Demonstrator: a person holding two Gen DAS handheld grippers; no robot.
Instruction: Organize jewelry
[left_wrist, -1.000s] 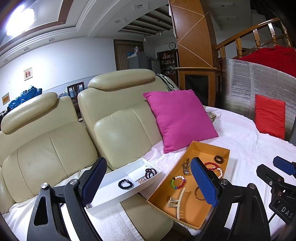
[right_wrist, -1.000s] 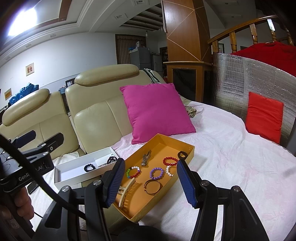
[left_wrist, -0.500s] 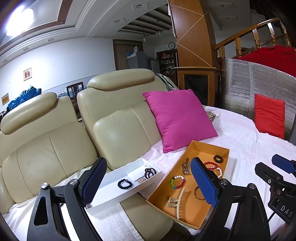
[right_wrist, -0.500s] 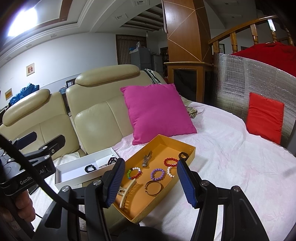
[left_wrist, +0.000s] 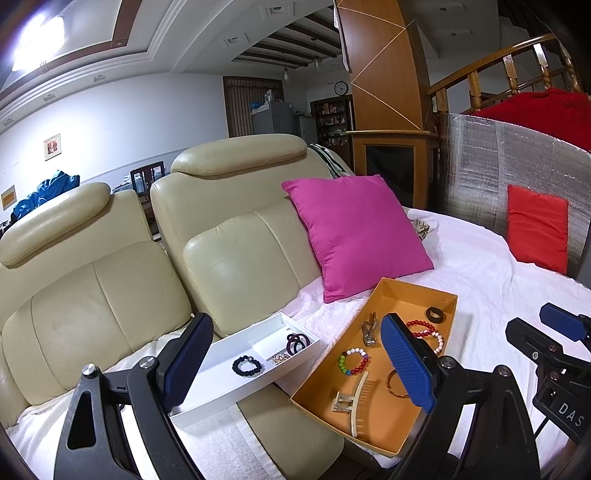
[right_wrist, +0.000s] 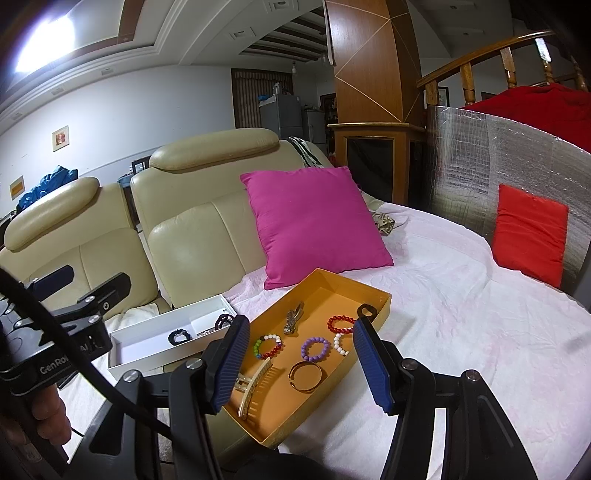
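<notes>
Left gripper (left_wrist: 297, 363) — jaws wide, empty, with the white tray (left_wrist: 221, 395) between them. Right gripper (right_wrist: 297, 360) — jaws parted, touching nothing, framing the orange tray (right_wrist: 384, 299) of bracelets.

Each black-framed tool (right_wrist: 299, 354) has ribbed blue pads (right_wrist: 371, 363), silver screws and white lettering.

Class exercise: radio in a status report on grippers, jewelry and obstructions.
Left hand-held gripper open, empty. Right hand-held gripper open, empty. Bracelets wait in orange tray; white box beside. Nothing blocking.
</notes>
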